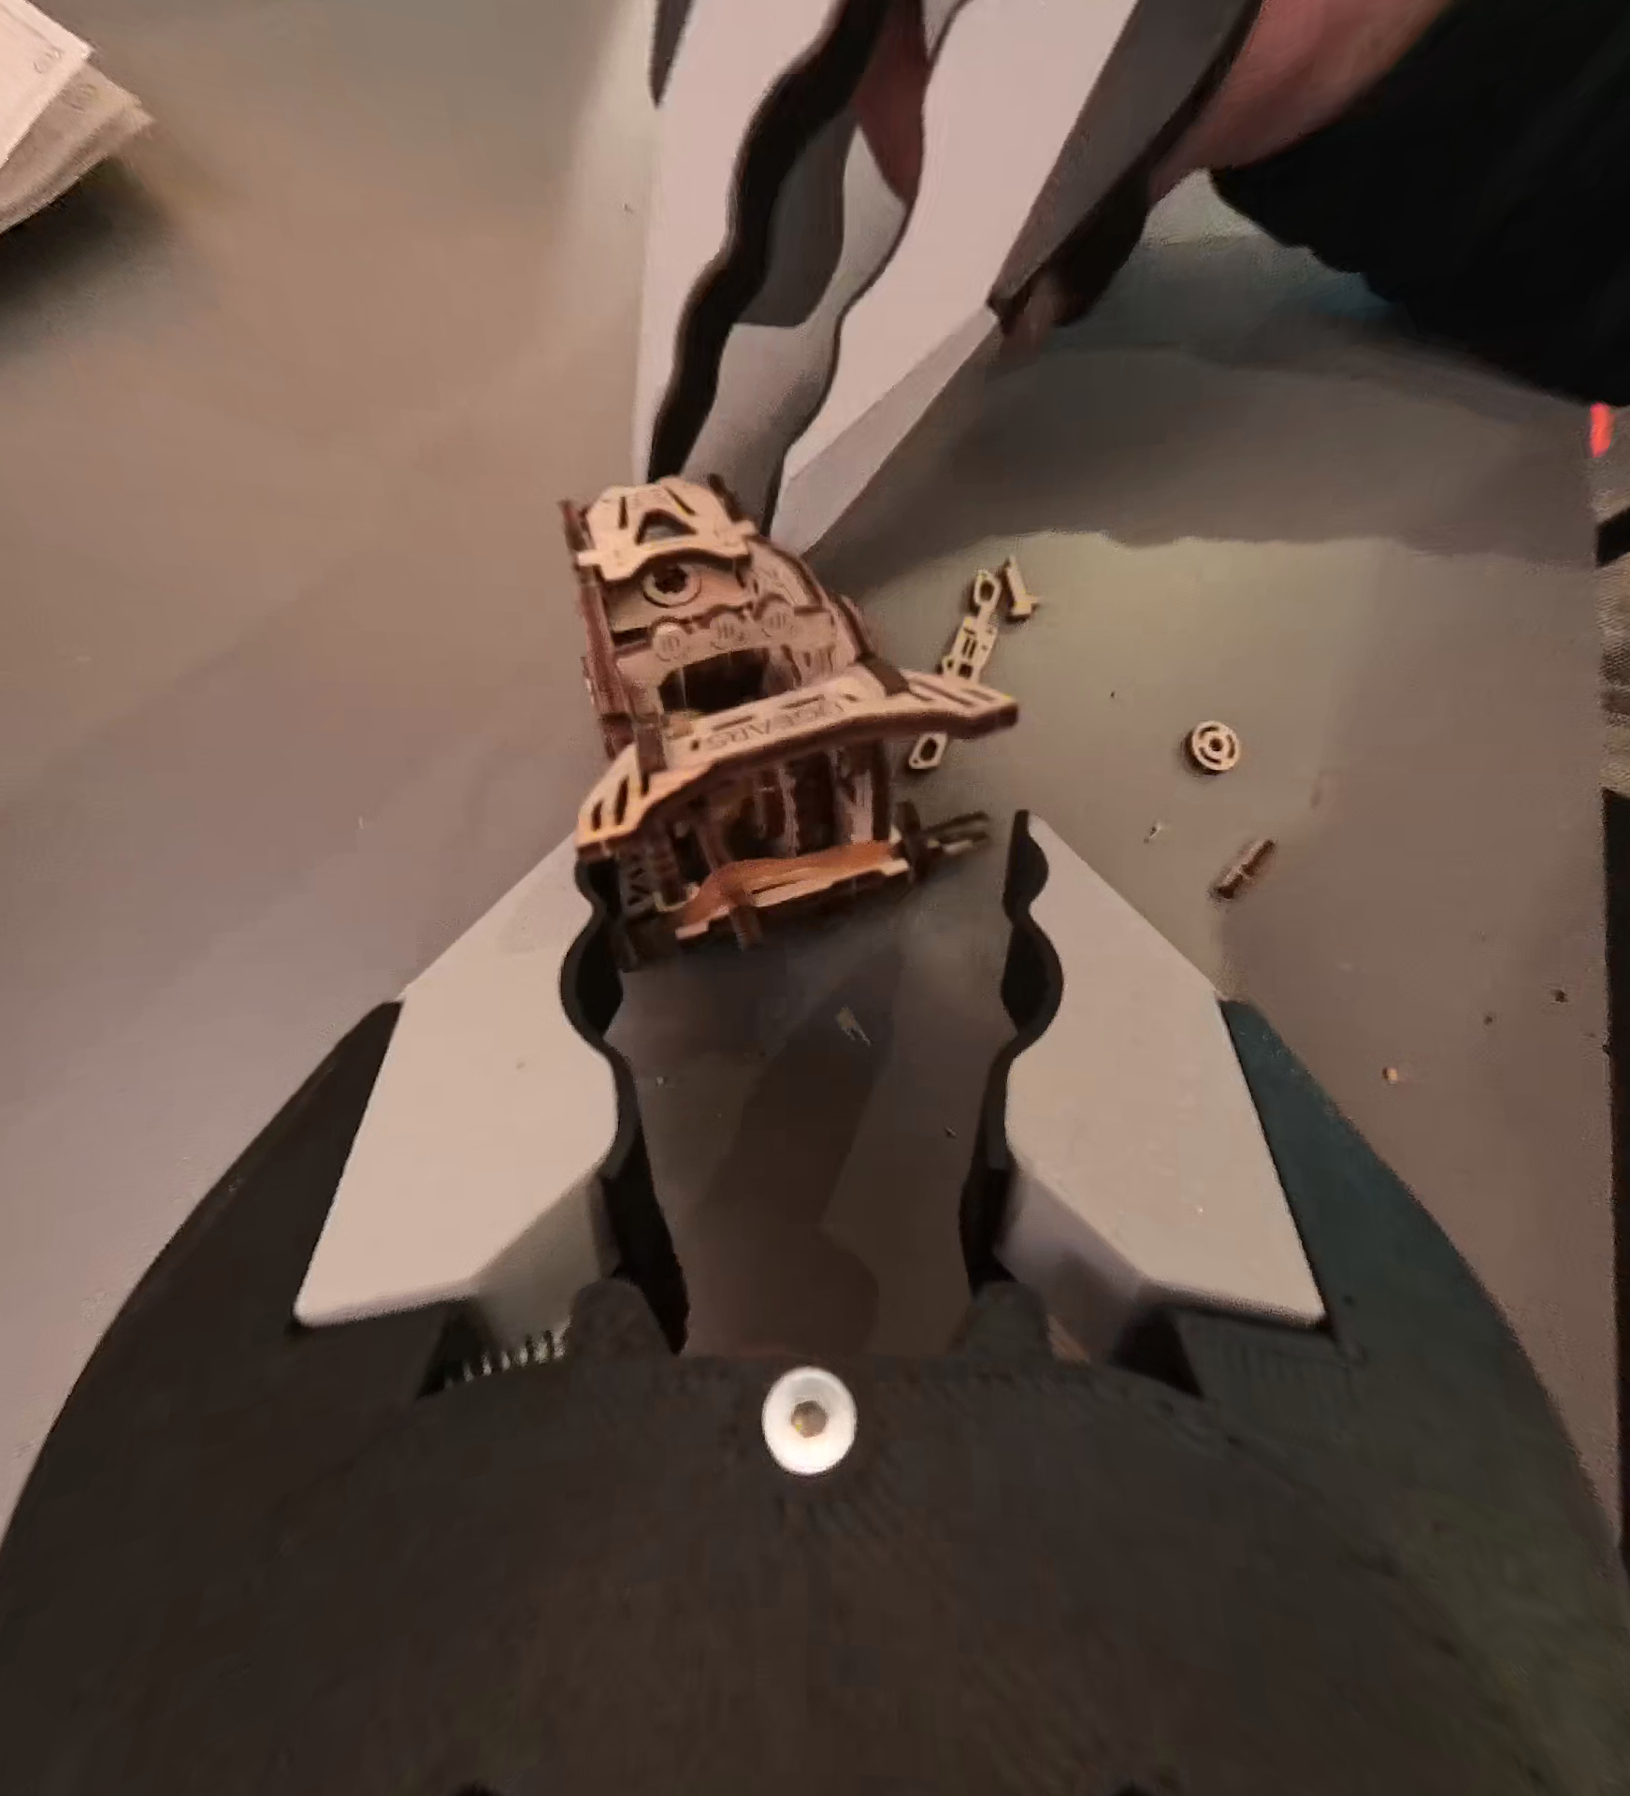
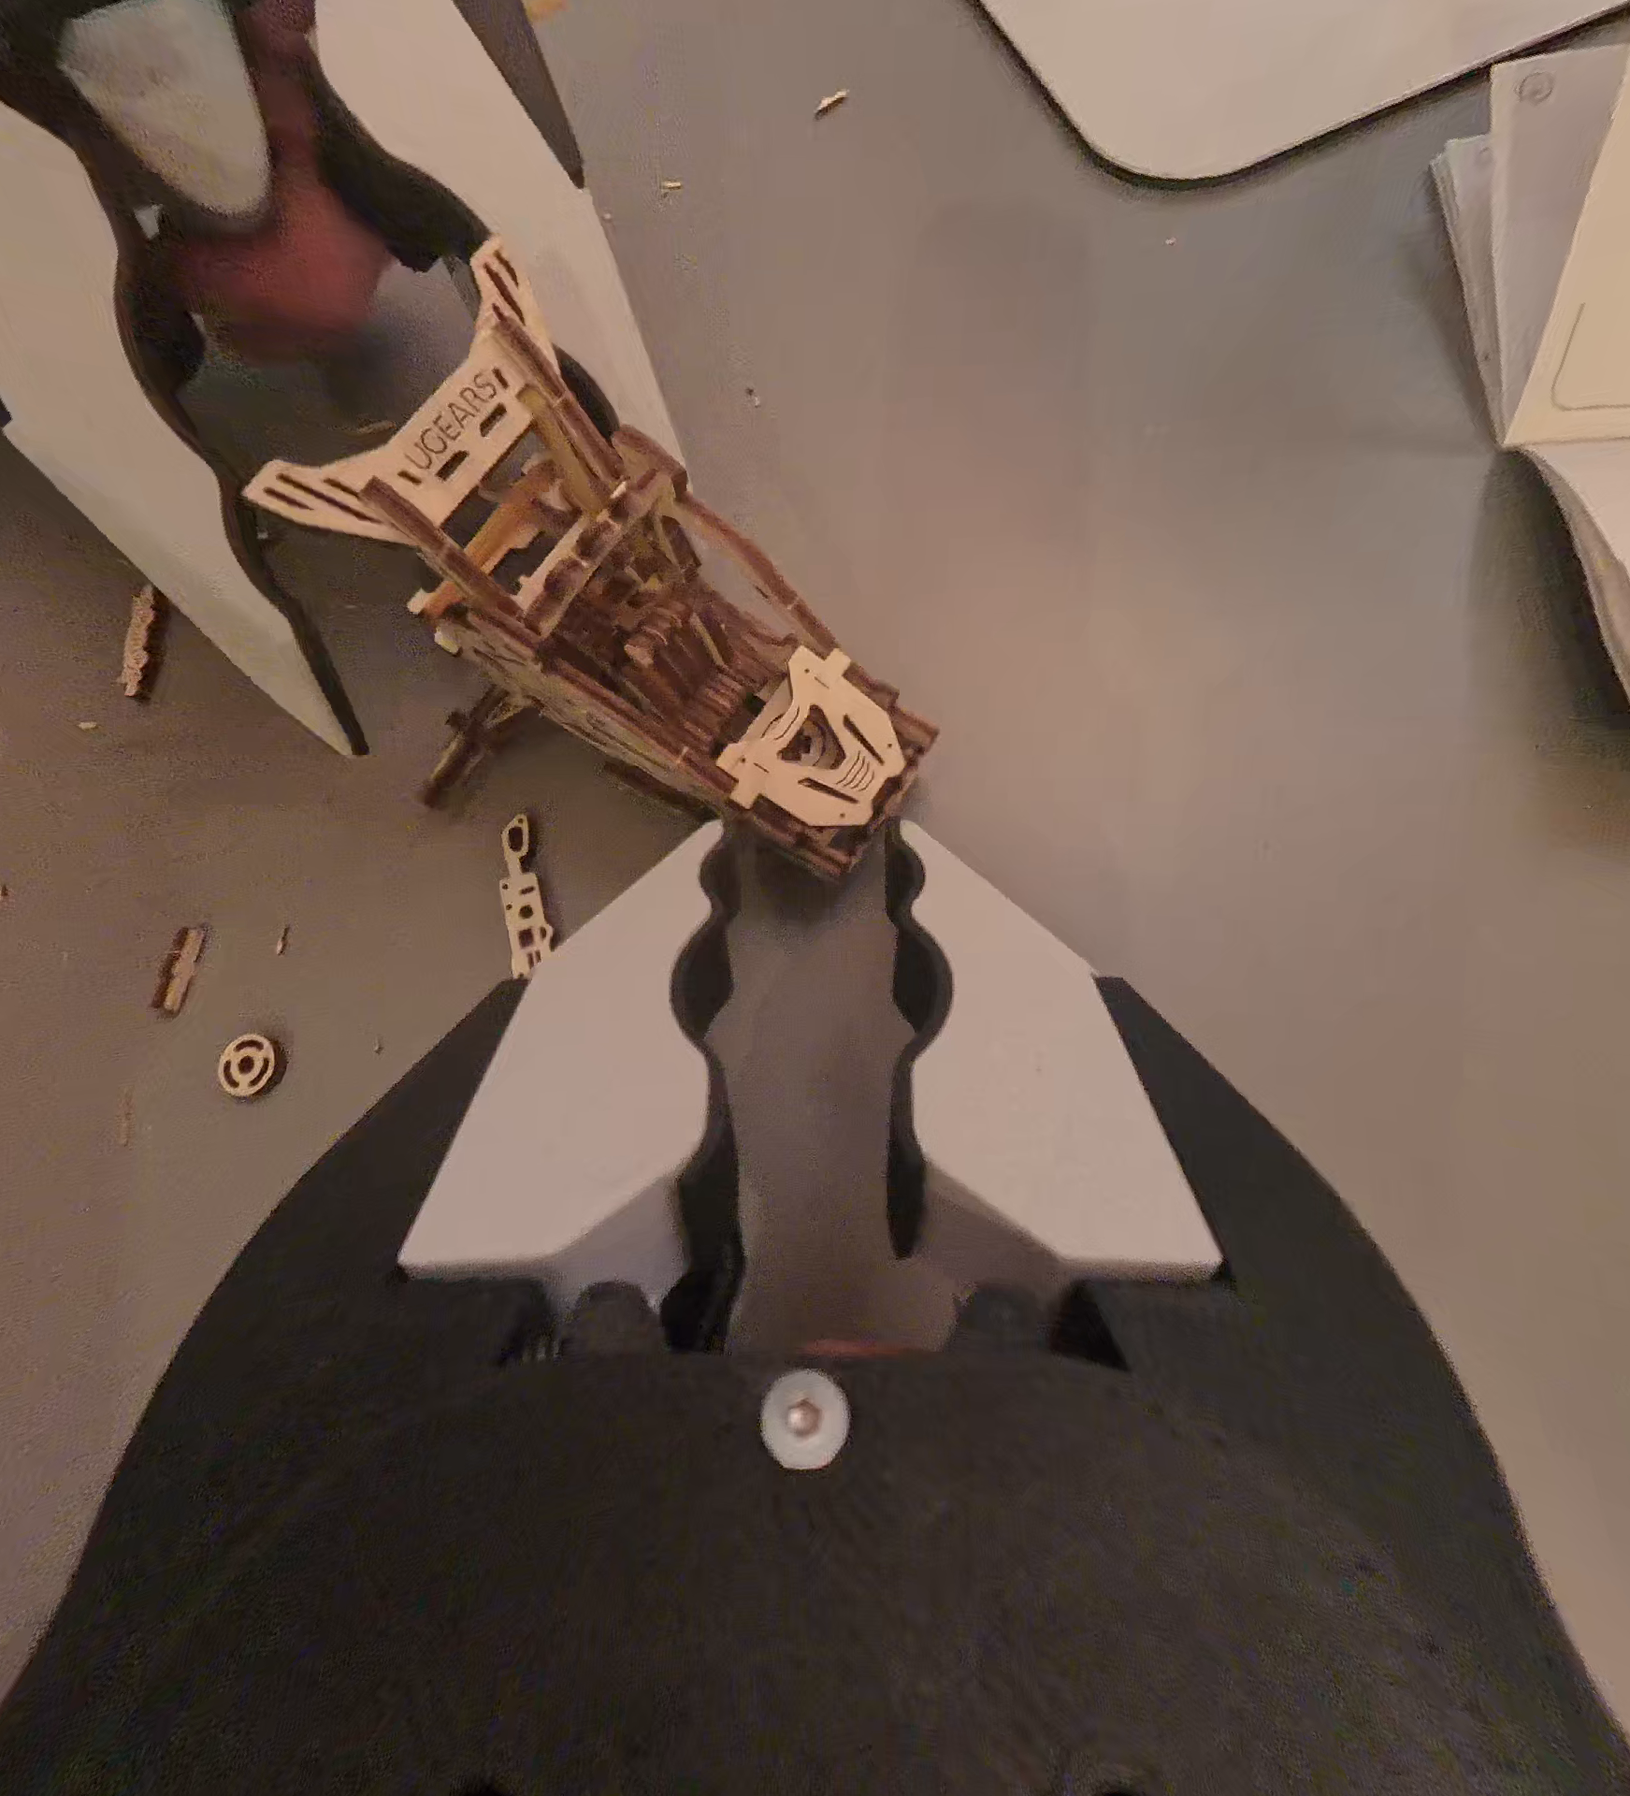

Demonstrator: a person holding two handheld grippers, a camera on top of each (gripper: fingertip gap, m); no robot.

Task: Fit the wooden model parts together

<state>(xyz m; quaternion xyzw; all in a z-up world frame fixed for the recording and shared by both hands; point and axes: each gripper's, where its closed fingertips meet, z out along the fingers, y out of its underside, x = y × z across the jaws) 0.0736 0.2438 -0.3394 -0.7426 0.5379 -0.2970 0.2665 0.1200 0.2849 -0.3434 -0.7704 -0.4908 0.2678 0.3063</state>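
A light wooden model vehicle (image 1: 743, 719) lies on the grey table (image 1: 257, 680) between my two grippers. My left gripper (image 1: 806, 850) is open around its wide winged rear end. The left pad touches the model's corner and the right pad stands clear of it. In the right wrist view my right gripper (image 2: 811, 841) is shut on the model's (image 2: 616, 603) narrow nose end, with a pad on each side. The right gripper's fingers (image 1: 888, 369) come in from the far side in the left wrist view. The left gripper's fingers (image 2: 208, 466) show at the upper left of the right wrist view.
Loose wooden parts lie beside the model: a flat slotted strip (image 1: 976, 622) (image 2: 524, 904), a small wheel (image 1: 1214, 748) (image 2: 250, 1066) and a peg (image 1: 1243, 868) (image 2: 177, 969). A stack of paper sheets (image 2: 1617, 437) lies at one side. The table edge (image 1: 1598, 680) is near.
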